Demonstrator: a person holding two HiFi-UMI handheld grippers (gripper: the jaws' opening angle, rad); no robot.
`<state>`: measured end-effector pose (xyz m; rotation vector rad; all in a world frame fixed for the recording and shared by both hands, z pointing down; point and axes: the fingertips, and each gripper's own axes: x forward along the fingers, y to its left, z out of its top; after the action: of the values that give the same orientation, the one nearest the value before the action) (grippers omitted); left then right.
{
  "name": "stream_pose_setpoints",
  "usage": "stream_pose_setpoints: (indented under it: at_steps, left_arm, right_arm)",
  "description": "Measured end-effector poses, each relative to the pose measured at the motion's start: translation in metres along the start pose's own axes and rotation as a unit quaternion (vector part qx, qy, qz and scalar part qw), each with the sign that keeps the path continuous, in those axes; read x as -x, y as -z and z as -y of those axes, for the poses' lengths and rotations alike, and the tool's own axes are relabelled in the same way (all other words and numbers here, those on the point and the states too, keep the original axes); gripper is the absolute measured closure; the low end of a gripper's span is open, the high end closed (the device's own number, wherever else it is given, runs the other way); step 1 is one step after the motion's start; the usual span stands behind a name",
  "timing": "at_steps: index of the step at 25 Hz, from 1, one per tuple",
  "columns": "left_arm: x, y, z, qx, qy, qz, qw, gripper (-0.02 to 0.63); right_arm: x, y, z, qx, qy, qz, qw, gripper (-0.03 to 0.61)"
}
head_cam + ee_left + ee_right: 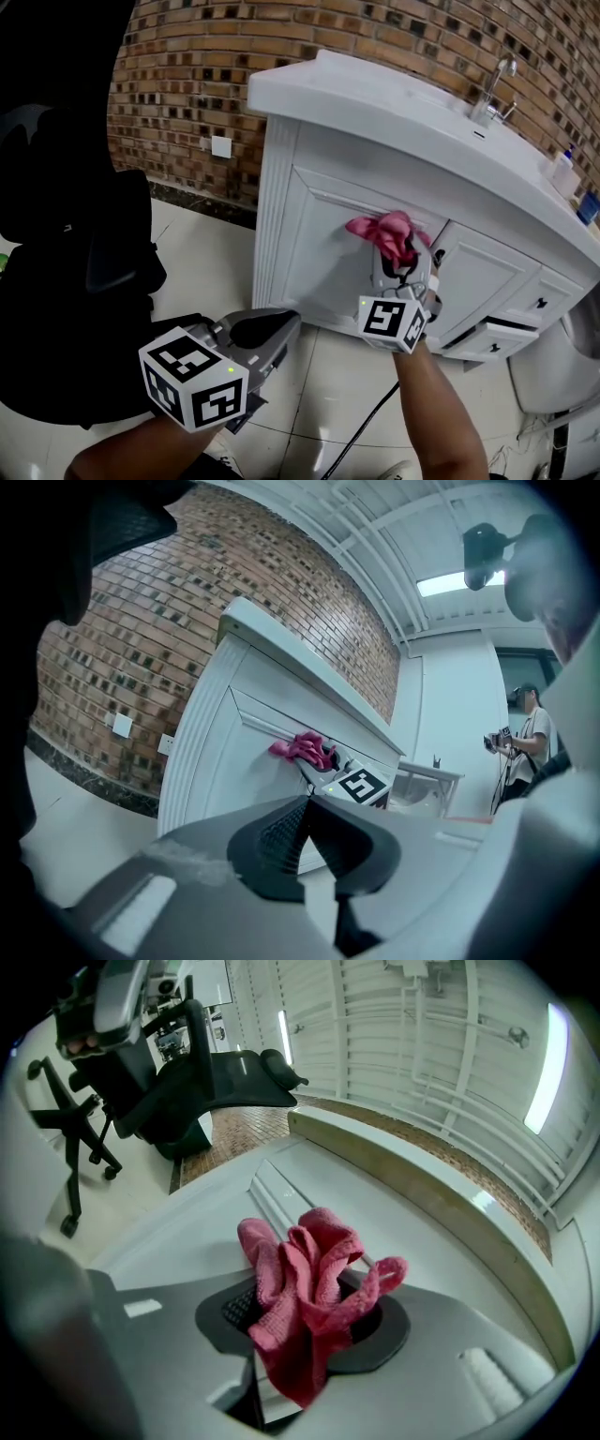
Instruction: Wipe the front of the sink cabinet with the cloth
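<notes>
The white sink cabinet (319, 234) stands against a brick wall. A crumpled pink cloth (386, 233) is pressed to the upper part of its left door panel, and my right gripper (401, 267) is shut on it. In the right gripper view the cloth (305, 1302) bunches out between the jaws, with the cabinet front (281, 1171) just beyond. My left gripper (274, 330) hangs low and left of the cabinet, apart from it, shut on nothing. From the left gripper view, its jaws (305, 841) point at the cabinet (220, 752), and the cloth (302, 748) shows ahead.
A black office chair (84, 262) stands close on the left. A drawer (492, 337) is pulled open low on the cabinet's right. A faucet (495, 89) and bottles (565, 171) sit on the counter. A cable (366, 422) lies on the tiled floor. A person (527, 733) stands far off.
</notes>
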<state>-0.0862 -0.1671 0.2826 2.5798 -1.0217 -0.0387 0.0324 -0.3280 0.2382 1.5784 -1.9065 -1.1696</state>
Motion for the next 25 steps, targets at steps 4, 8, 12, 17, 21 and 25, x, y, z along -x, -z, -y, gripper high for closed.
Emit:
stream_pose_setpoints:
  at_steps: [4,8,12,17,21,25]
  left_arm:
    - [0.0,0.0,0.001,0.004,-0.002,-0.002,1.0,0.609]
    - [-0.001,0.0,0.001,0.005,-0.002,-0.004,1.0,0.609]
    - [-0.004,0.004,0.0,0.007,-0.004,-0.011,0.9999,0.609]
    - [-0.005,0.005,-0.004,0.003,-0.009,-0.018,0.9998,0.609]
    - [-0.007,0.01,-0.007,0.0,-0.015,-0.023,0.9996,0.609]
    - [-0.009,0.015,-0.007,-0.001,-0.016,-0.03,0.9994,0.609]
  right_arm:
    - [0.003,0.016,-0.017,-0.016,-0.012,-0.012,1.0,0.431]
    - [0.008,0.027,-0.032,-0.021,-0.02,-0.018,0.999,0.431]
    - [0.015,0.043,-0.051,-0.021,-0.035,-0.03,0.999,0.431]
    - [0.023,0.068,-0.083,-0.033,-0.056,-0.045,0.997,0.431]
    - [0.031,0.091,-0.116,-0.036,-0.079,-0.058,0.994,0.431]
    - [0.041,0.112,-0.149,-0.038,-0.105,-0.08,0.991,0.431]
